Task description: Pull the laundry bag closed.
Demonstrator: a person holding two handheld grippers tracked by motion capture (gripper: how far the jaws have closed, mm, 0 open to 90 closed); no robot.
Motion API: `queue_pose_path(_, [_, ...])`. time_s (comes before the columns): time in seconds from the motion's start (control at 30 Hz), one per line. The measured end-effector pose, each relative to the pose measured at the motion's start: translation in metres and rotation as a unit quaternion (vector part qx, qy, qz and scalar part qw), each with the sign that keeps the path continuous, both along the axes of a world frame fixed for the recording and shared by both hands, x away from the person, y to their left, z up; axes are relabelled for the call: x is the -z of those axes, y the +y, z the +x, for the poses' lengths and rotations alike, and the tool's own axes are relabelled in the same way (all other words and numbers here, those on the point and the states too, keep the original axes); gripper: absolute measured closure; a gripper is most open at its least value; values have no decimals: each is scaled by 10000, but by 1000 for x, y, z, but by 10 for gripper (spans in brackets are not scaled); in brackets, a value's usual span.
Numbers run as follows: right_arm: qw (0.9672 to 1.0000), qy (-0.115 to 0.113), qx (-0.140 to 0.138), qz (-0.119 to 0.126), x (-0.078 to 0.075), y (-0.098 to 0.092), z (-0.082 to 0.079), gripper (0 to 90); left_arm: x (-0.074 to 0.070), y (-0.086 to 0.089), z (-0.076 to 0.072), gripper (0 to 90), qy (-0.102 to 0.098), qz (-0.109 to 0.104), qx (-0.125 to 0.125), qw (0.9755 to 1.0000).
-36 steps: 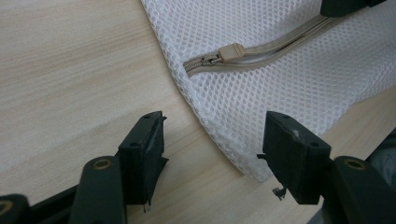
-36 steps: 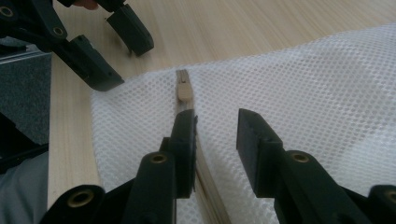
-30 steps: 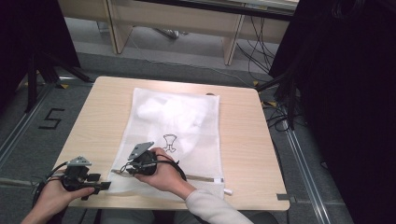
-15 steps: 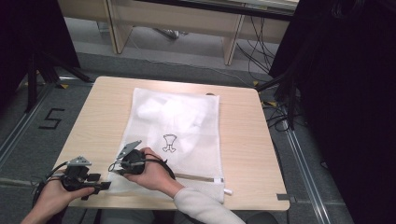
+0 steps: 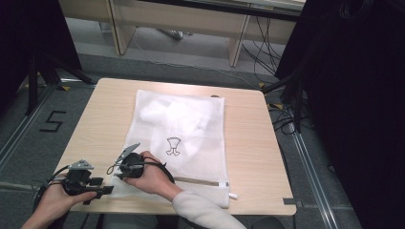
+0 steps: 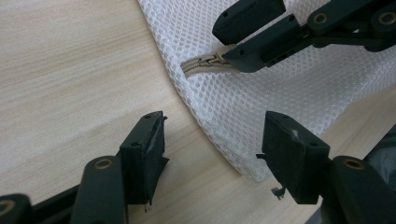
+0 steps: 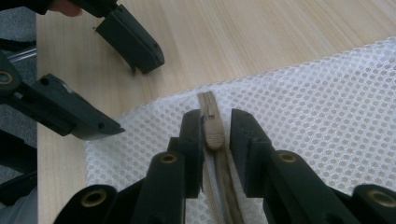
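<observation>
Right gripper (image 7: 216, 128) jaws closing around the tan zipper pull (image 7: 212, 123) to unzip the white mesh laundry bag (image 5: 184, 138); beside that pull, left gripper (image 6: 212, 144) gapes wide, ready to pin the bag's corner.

Wooden table (image 5: 95, 119) under white mesh bag (image 5: 191, 138)

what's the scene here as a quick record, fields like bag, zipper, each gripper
bag: white mesh laundry bag flat on wooden table, white item inside
zipper: tan zipper pull near the bag's corner
right gripper: jaws have just been closing, pull between them, small gaps left
left gripper: open, astride the bag's corner
</observation>
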State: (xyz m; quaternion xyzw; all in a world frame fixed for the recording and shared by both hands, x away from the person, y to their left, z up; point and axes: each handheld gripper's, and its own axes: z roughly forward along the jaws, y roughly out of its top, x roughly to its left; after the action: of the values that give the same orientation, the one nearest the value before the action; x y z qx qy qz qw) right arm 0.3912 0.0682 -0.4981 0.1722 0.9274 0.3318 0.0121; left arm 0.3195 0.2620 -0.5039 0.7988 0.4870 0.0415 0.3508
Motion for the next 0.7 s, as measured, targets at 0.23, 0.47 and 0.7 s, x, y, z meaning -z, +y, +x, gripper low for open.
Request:
queue_pose_path(0.23, [10000, 12, -5, -52, 2, 3, 1, 768, 0, 0, 0, 392, 0, -10, 2, 10000])
queue_pose_path(0.47, [9999, -99, -113, -72, 2, 5, 0, 820, -1, 0, 0, 399, -1, -57, 74, 10000])
queue_pose_path(0.7, [9998, -181, -103, -42, -7, 3, -2, 822, -2, 0, 0, 442, 37, -211, 34, 9998])
